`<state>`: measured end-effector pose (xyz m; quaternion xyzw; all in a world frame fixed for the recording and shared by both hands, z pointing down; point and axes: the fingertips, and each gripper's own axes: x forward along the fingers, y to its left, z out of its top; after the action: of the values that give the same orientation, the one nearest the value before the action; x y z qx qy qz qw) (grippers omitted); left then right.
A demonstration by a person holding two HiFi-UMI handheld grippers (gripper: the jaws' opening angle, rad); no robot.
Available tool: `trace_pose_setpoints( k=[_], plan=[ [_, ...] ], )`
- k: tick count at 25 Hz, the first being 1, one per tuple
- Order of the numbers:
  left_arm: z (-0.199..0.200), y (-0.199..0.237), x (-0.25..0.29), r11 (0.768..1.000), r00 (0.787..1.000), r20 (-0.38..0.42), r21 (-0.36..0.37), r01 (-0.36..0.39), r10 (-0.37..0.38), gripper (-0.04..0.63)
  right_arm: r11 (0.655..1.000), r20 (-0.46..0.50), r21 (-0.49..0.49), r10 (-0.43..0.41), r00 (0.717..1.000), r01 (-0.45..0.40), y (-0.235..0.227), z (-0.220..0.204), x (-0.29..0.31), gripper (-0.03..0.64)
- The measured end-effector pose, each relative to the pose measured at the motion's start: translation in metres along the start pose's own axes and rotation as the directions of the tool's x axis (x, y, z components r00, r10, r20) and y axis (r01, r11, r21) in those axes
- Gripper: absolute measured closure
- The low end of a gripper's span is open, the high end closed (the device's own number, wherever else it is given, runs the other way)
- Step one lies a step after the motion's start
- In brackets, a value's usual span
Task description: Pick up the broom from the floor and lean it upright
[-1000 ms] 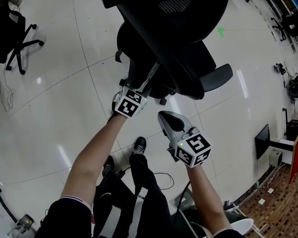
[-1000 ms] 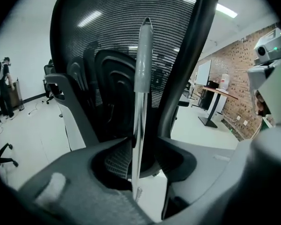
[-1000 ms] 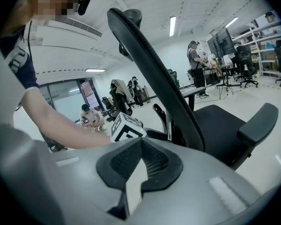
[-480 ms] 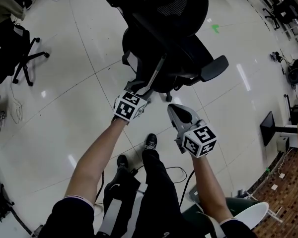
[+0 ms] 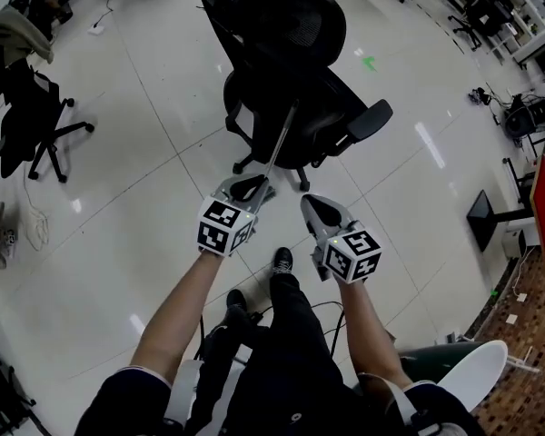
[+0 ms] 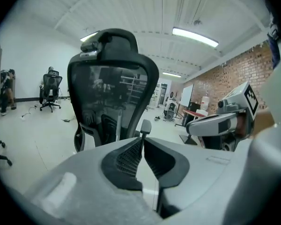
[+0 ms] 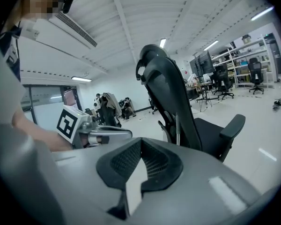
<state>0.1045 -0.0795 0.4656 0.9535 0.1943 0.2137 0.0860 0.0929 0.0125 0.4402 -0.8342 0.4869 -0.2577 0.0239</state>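
The broom's thin grey handle stands leaning against the black office chair; its head is hidden behind the chair. The handle also shows upright in front of the chair back in the left gripper view, and in the right gripper view the handle stands beside the backrest. My left gripper hovers just short of the handle's near end. Its jaws are closing, the tips almost touch, and nothing is between them. My right gripper is beside it, shut and empty.
The chair's armrest juts out to the right. Another office chair stands at the left, and a monitor sits on the floor at the right. My shoes and a cable lie below the grippers. A white round object is at the bottom right.
Both grippers have drawn back from the chair and risen. The left gripper, earlier at the handle with wide jaws, has come off it and closed. The broom stays leaning.
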Motion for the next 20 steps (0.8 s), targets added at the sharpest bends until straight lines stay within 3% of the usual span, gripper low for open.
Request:
trace_pose_setpoints(
  k=[2,11,20],
  plan=[
    [0.008,-0.008,-0.018,1.000,0.999,0.032,-0.011,0.011,-0.011,0.594,1.000,0.021,-0.003,-0.018,1.000,0.018,0.012,0.005,-0.005,0.614],
    [0.048,-0.046,-0.096,0.994,0.987,0.126,-0.028,0.106,-0.102,0.595,0.998,0.115,-0.009,-0.053,0.992,0.054,0.069,0.024,-0.035,0.614],
    [0.058,-0.089,-0.133,0.990,0.981,0.134,0.004,0.144,-0.143,0.595,0.997,0.187,-0.055,-0.048,0.981,0.059,0.108,0.049,-0.061,0.614]
  ],
)
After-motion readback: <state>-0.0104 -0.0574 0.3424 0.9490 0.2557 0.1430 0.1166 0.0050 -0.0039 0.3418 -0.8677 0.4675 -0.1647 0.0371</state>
